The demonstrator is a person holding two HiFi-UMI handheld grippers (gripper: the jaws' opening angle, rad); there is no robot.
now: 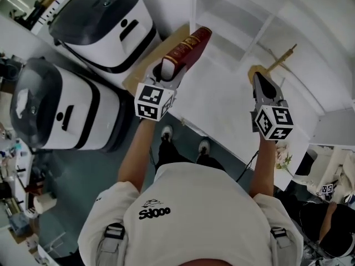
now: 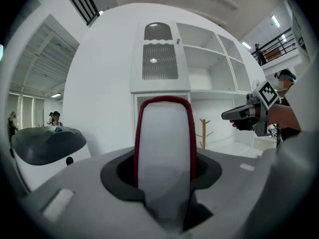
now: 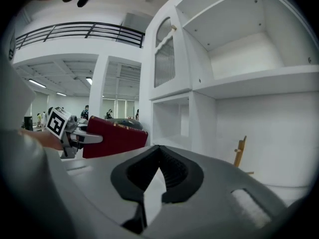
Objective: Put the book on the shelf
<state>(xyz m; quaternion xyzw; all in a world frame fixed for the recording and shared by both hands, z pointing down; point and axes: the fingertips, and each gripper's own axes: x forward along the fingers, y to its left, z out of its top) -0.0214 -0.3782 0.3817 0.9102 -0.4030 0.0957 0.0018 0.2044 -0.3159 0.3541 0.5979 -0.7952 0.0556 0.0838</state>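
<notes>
A dark red book (image 1: 187, 49) with gilt lettering is held in the air in front of the white shelf unit (image 1: 238, 15). My left gripper (image 1: 175, 66) is shut on its lower end. In the left gripper view the book (image 2: 164, 133) stands end-on between the jaws, white pages framed by the red cover. From the right gripper view the book (image 3: 117, 138) points toward the open lower compartment (image 3: 172, 123). My right gripper (image 1: 260, 81) hangs to the right of the book, shut, with nothing in it.
Two white-and-black rounded machines (image 1: 105, 15) (image 1: 61, 110) stand at the left. A brown board (image 1: 145, 65) lies beside the shelf's base. A small wooden stand (image 1: 275, 61) sits on the shelf's lower ledge near my right gripper. People stand far off in the hall.
</notes>
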